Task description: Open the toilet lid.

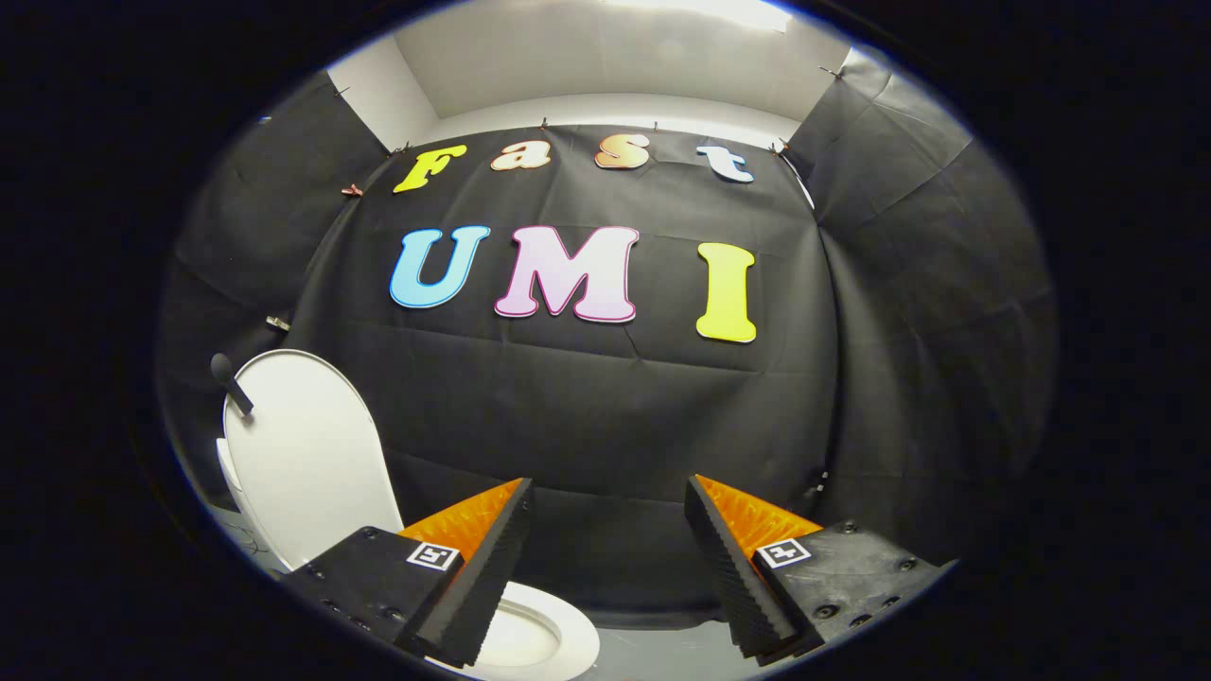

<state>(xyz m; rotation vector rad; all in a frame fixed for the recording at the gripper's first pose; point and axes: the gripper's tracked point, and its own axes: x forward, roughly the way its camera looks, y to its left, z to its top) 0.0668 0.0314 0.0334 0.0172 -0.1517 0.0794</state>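
a gripper (605, 530) with two black ribbed fingers, orange on their outer sides, points forward with its fingers spread wide apart and nothing between them. each finger base carries a small square black-and-white marker.

the white toilet lid (298, 454) is already raised, standing nearly upright, off to the left of the left finger (478, 577) and a little beyond it. the lid does not touch either finger. a short dark handle (231, 383) sticks out near the lid's upper left edge.

below the lid, the white toilet seat (558, 634) and the open bowl show just under and beside the tip of the left finger, partly hidden by it.

black cloth walls (587, 416) hang behind the toilet and straight ahead of the fingers. a strip of grey floor (662, 653) shows low between the fingers.
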